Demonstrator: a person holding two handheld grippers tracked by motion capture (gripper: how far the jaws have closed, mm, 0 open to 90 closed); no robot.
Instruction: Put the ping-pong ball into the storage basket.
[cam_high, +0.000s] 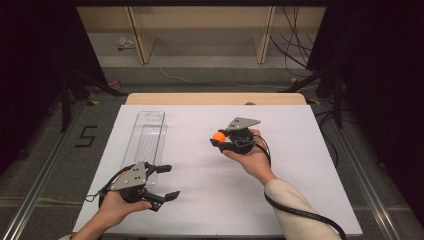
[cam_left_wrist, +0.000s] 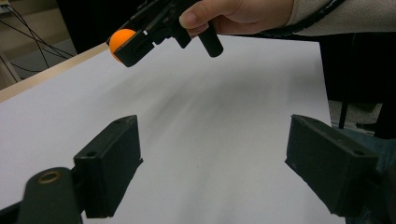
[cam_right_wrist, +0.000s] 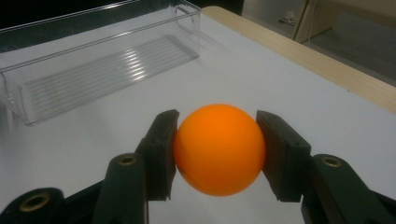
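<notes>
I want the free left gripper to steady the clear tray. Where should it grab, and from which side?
Grip the near short end wall of the clear tray, coming down from above with one jaw inside and one outside. The tray is open-topped, thin-walled and lies lengthwise away from you, and that end sits right beside the open left gripper.

Bright, even light on the table; dark surroundings, soft focus throughout.

Each hand-held gripper (cam_high: 169, 181) was matte black, with two blocky rectangular jaws, brass-coloured rivets at the jaw pivots and a grey three-cornered plate (cam_high: 134, 175) on top. A black cable (cam_high: 295, 210) trailed along the cream sleeve (cam_high: 295, 207) on the right forearm.
</notes>
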